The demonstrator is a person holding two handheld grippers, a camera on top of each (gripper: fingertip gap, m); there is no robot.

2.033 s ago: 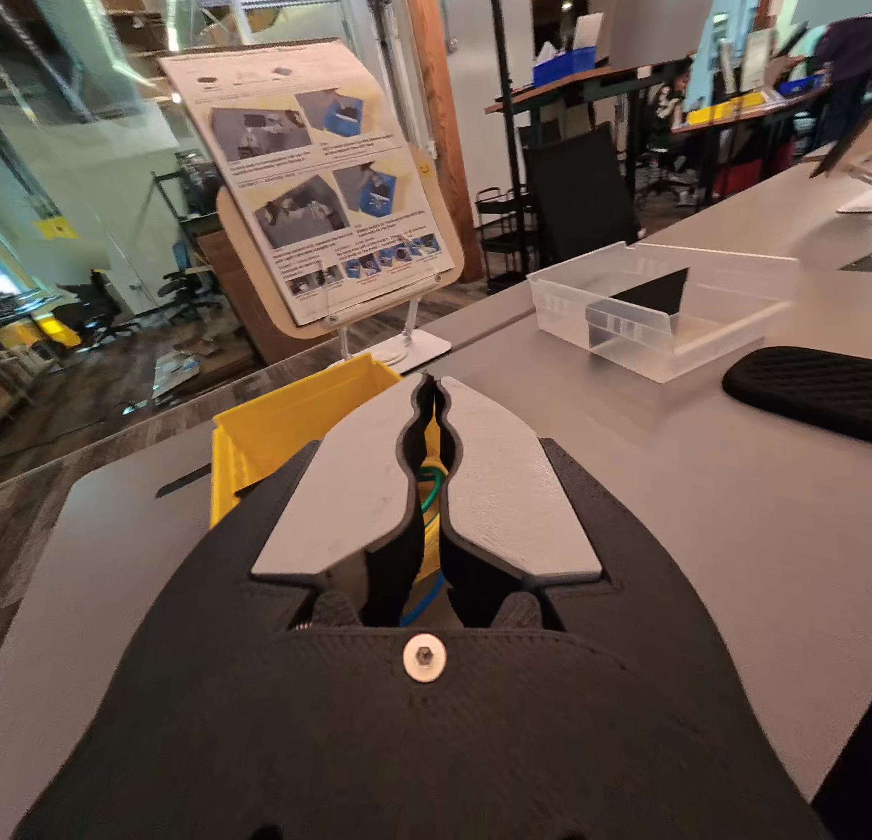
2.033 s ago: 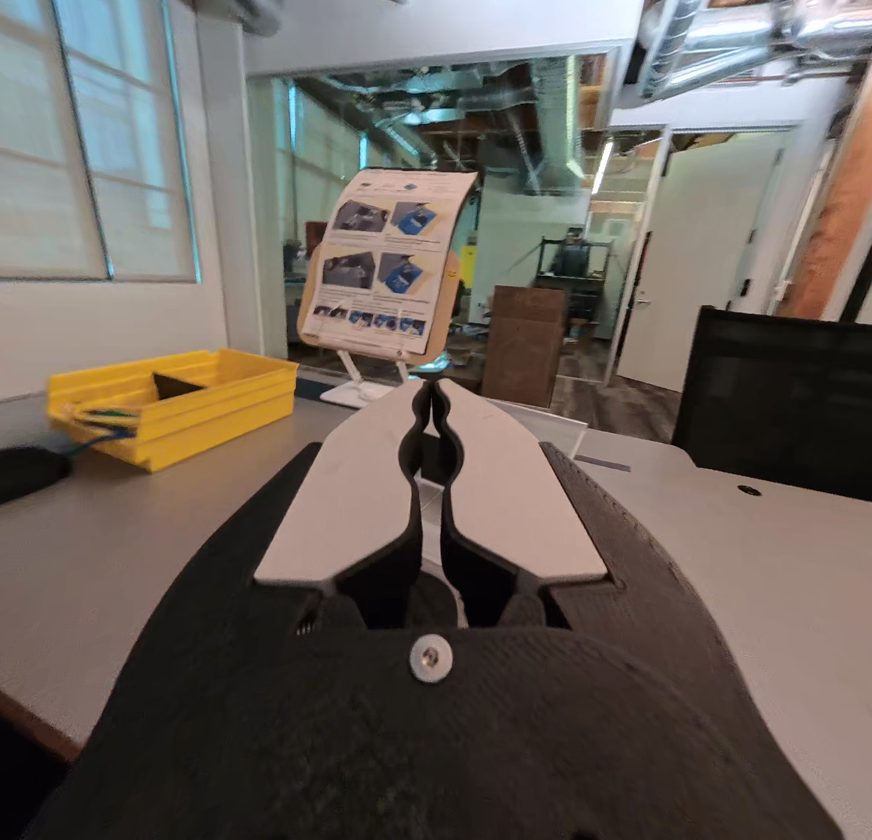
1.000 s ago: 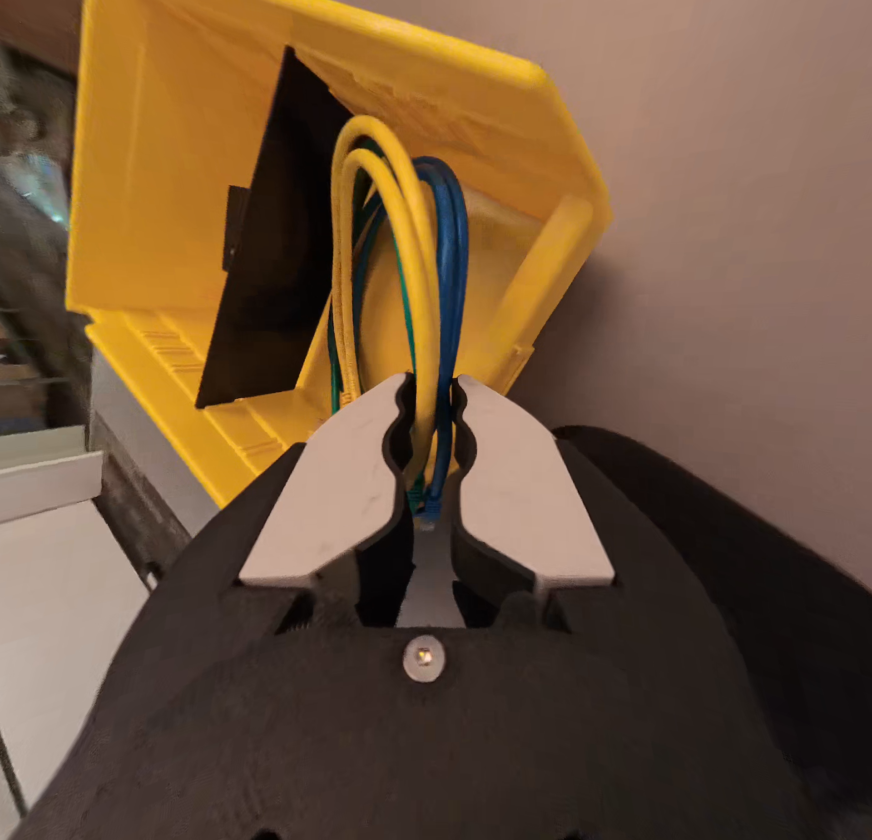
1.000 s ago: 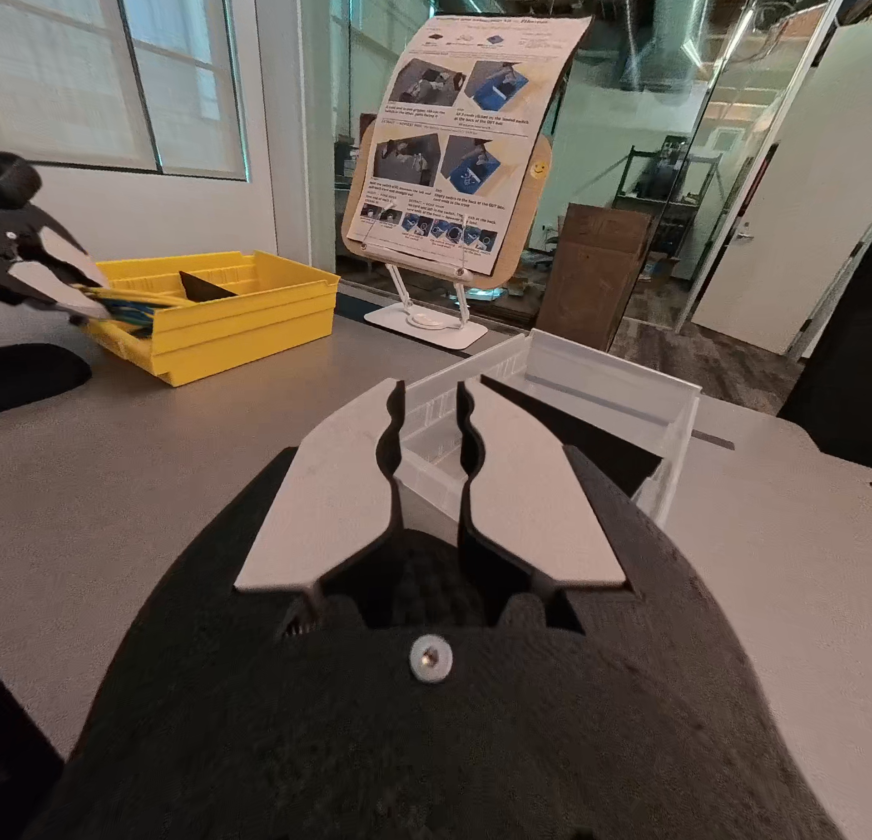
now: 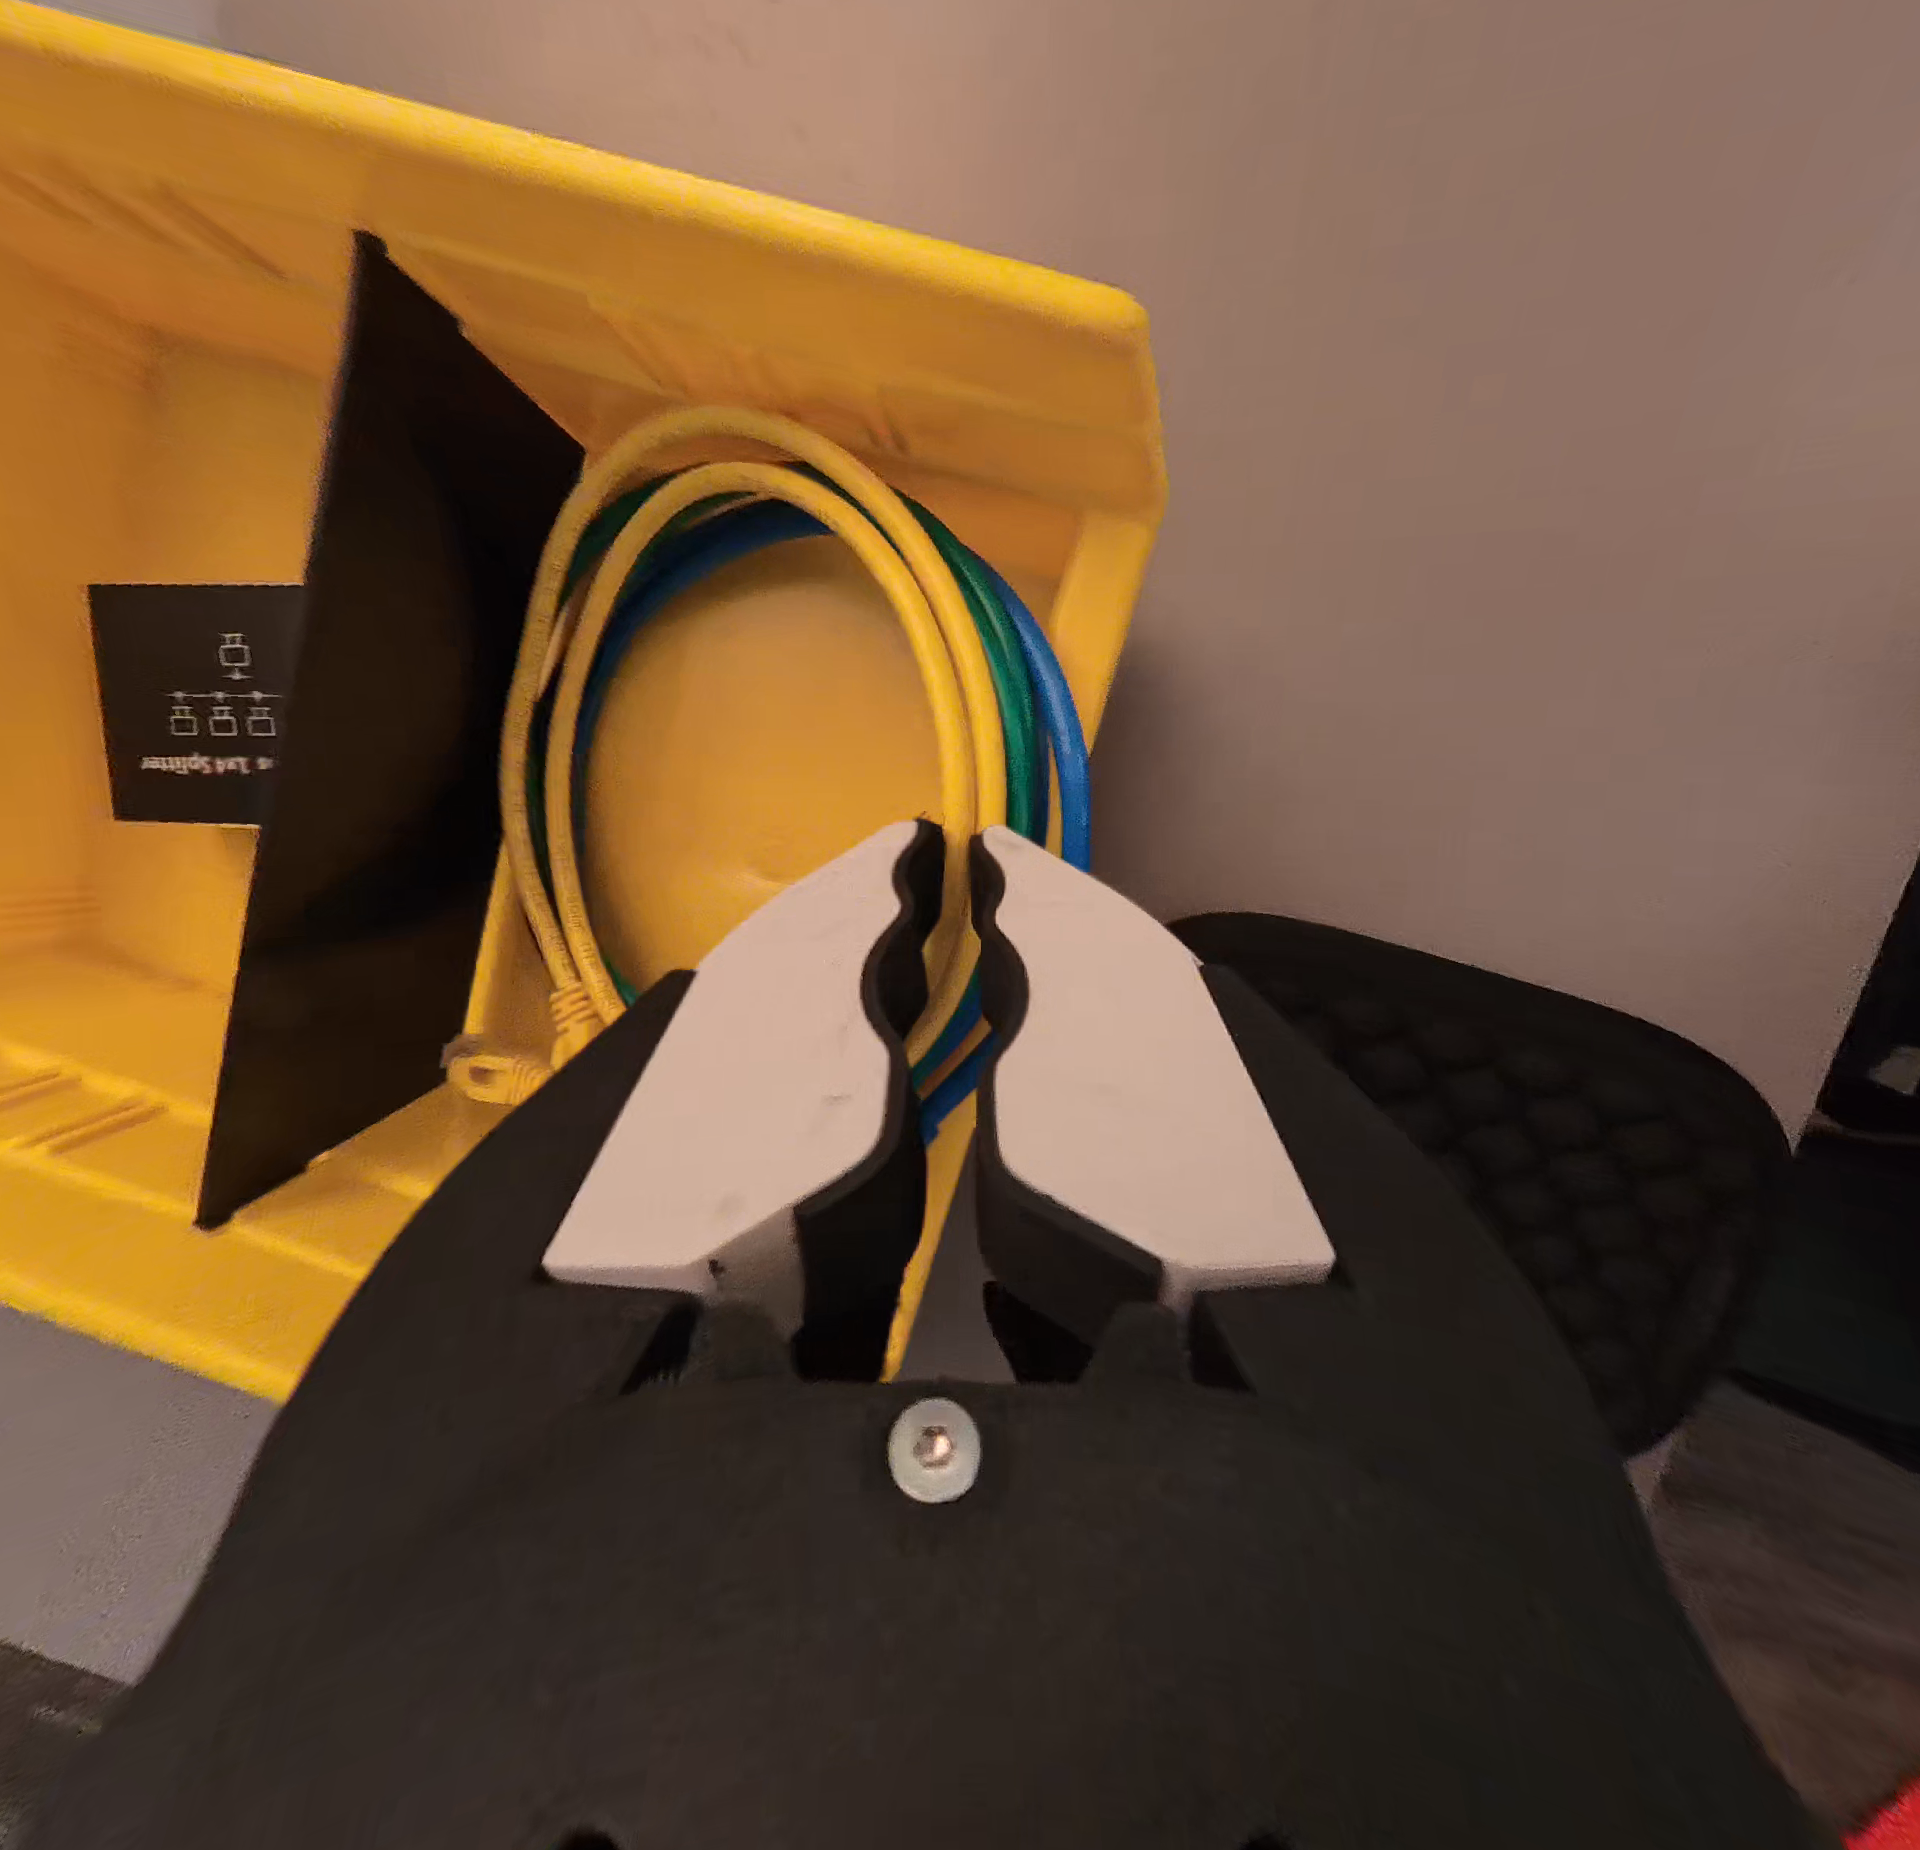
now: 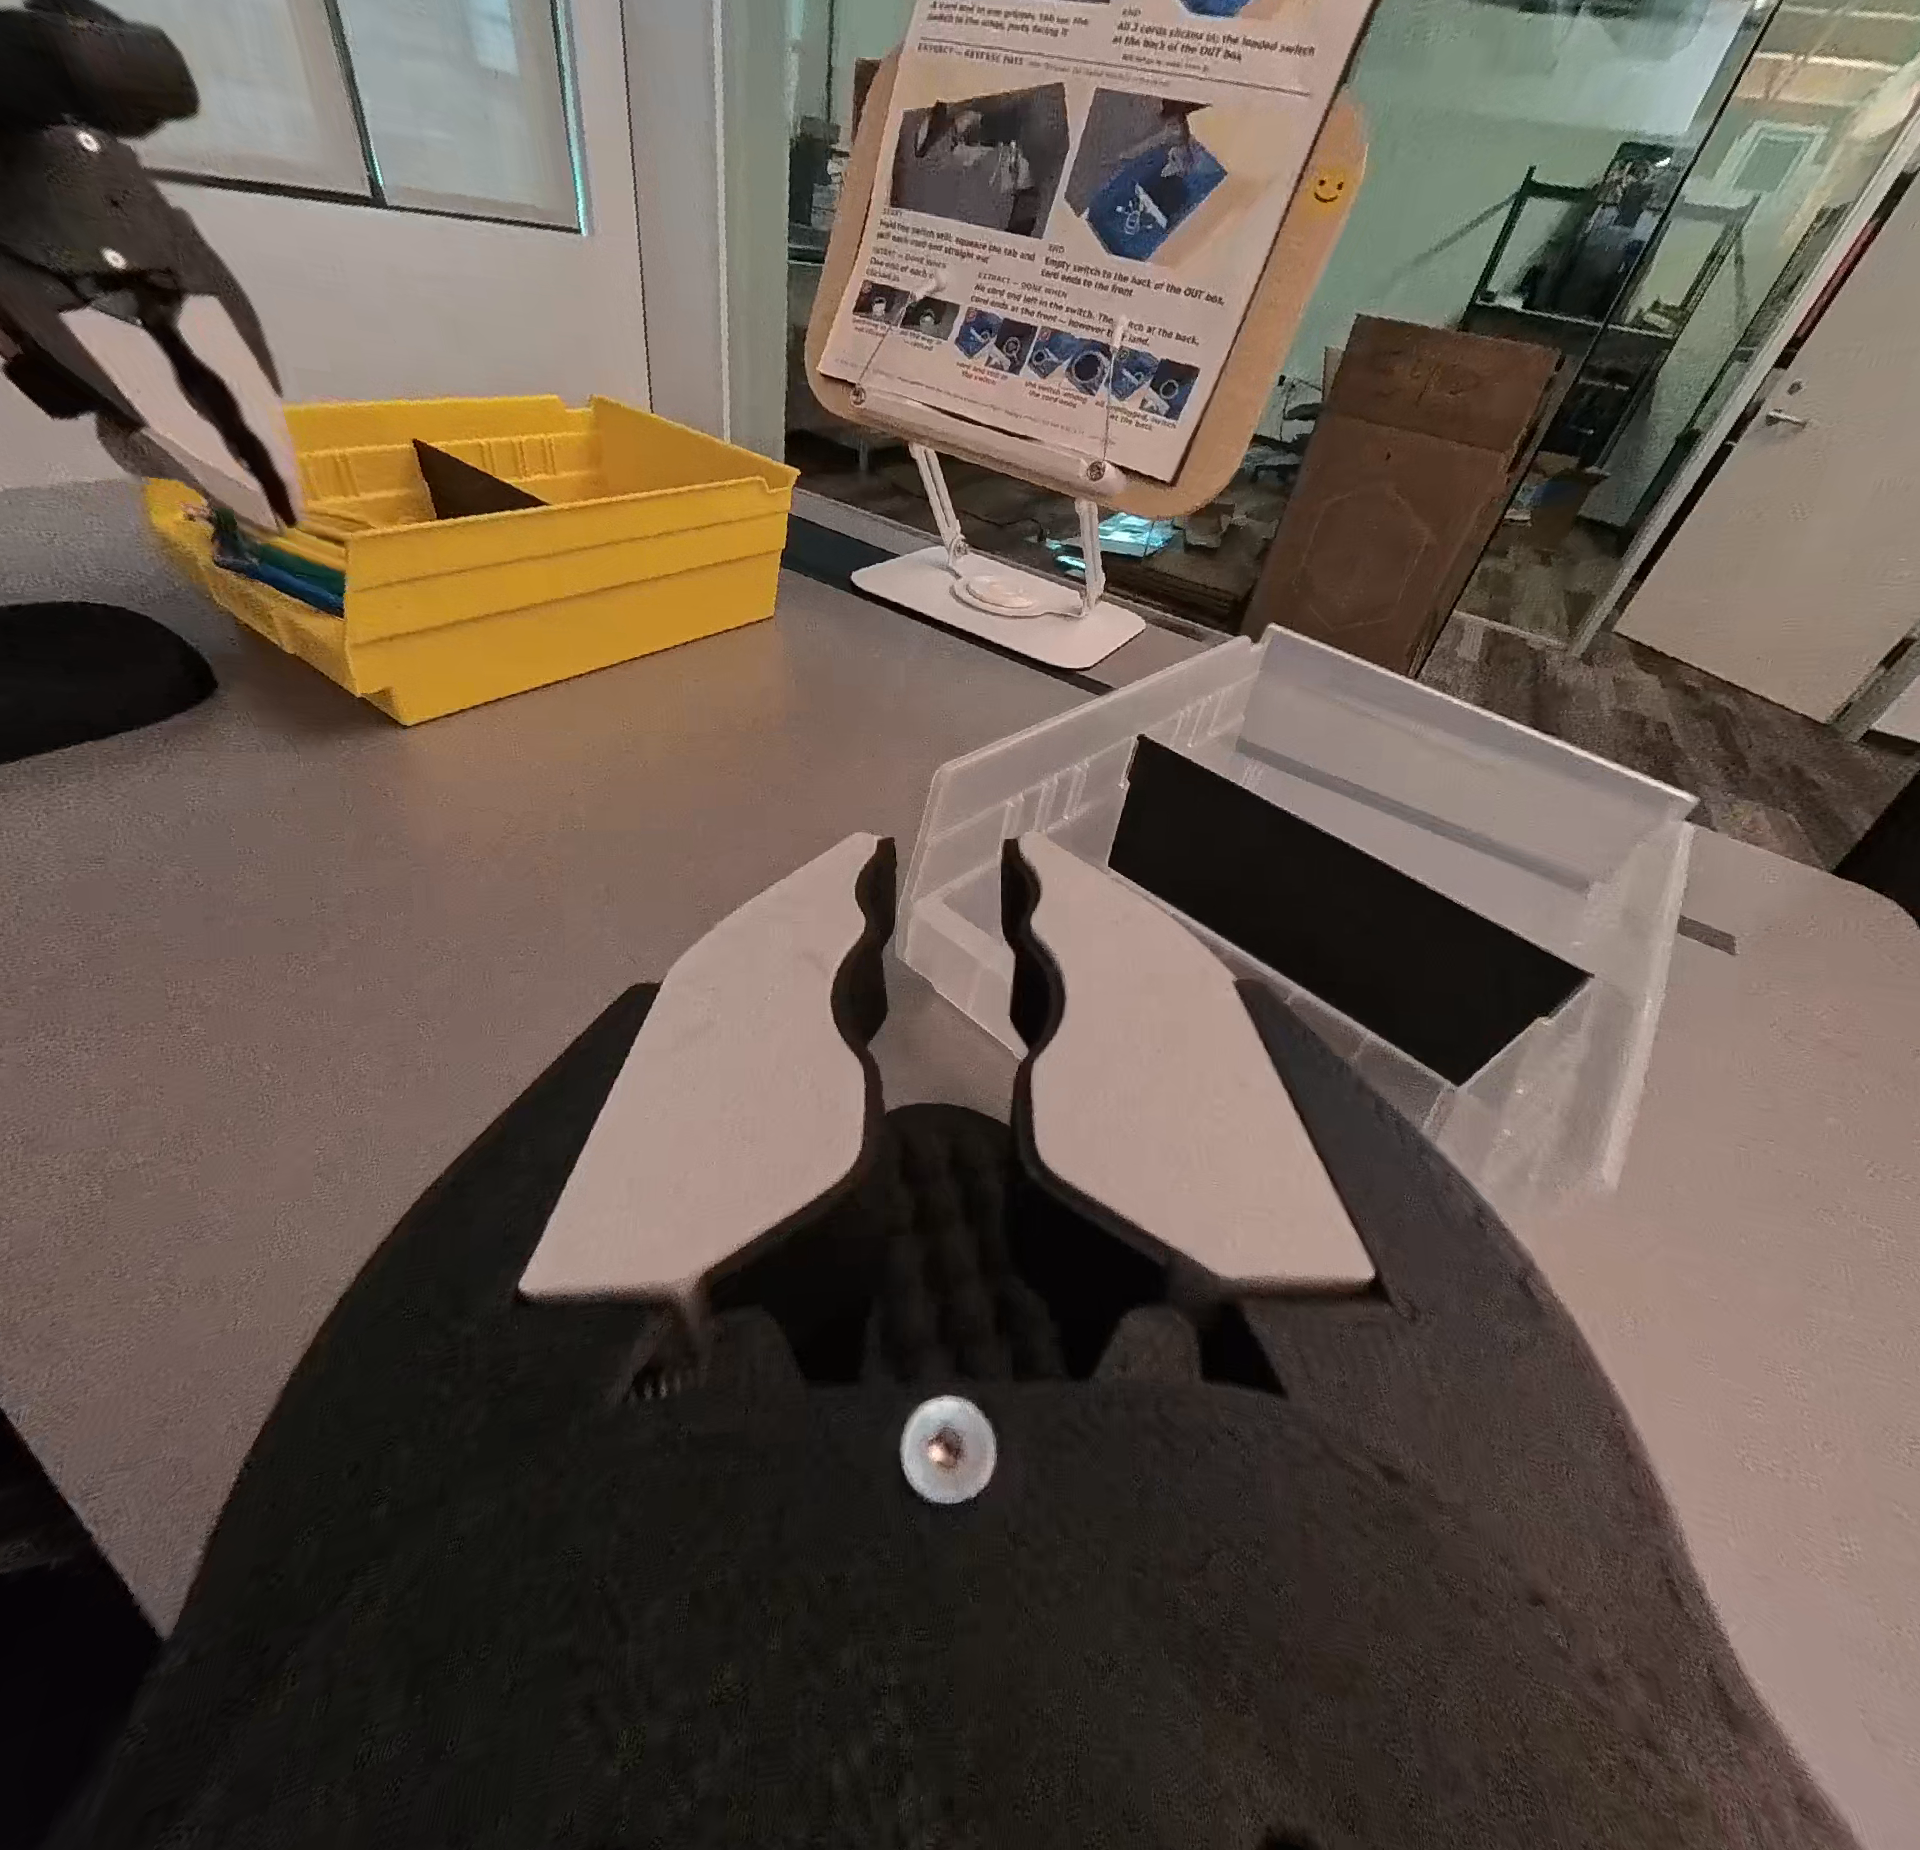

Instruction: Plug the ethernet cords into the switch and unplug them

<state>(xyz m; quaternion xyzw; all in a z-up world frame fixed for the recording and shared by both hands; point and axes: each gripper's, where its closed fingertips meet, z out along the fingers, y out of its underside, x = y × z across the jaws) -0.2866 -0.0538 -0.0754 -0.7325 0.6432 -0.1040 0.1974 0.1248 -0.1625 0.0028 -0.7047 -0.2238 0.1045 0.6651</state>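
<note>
Grey desk (image 6: pixel 416 865): left gripper (image 5: pixel 956 844) fingers nearly closed around coiled ethernet cords (image 5: pixel 987 678), loop arching toward 12 o'clock in yellow bin (image 5: pixel 727 273); right gripper (image 6: pixel 945 855) fingers part-open, empty.

Wide bare stretch of grey tabletop (image 6: pixel 436 865) lies centre-left of the right wrist view, between the yellow plastic bin (image 6: pixel 561 564) upper left and the clear plastic bin (image 6: pixel 1455 792) at right. A black upright divider (image 5: pixel 384 720) walls the coiled yellow, green and blue cords (image 5: pixel 997 678) into the yellow bin's end compartment.
</note>
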